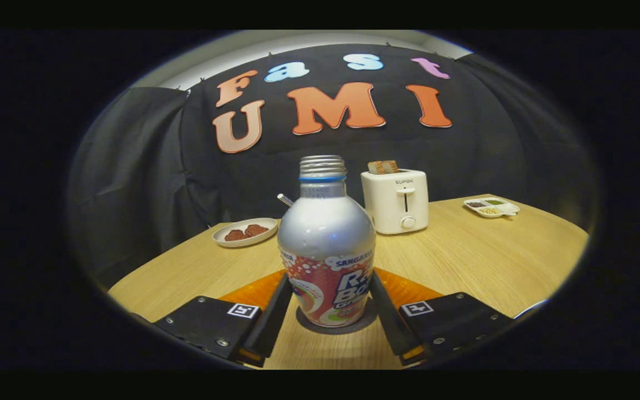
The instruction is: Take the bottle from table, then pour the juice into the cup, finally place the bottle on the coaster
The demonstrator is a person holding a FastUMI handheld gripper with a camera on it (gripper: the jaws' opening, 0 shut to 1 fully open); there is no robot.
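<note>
In the gripper view the bottle point(326, 244) stands upright, cap off, on a dark round coaster point(335, 325) on the counter point(481, 261), between the jaws of the gripper point(328, 303). Both fingers point(271, 319) seem to press its lower sides, so the jaws look clenched on it. This is likely the final step: settle it flat, then let go gently without tipping it. The bottle hides most of the coaster and all but one end of a pale rod point(285, 200) behind it.
</note>
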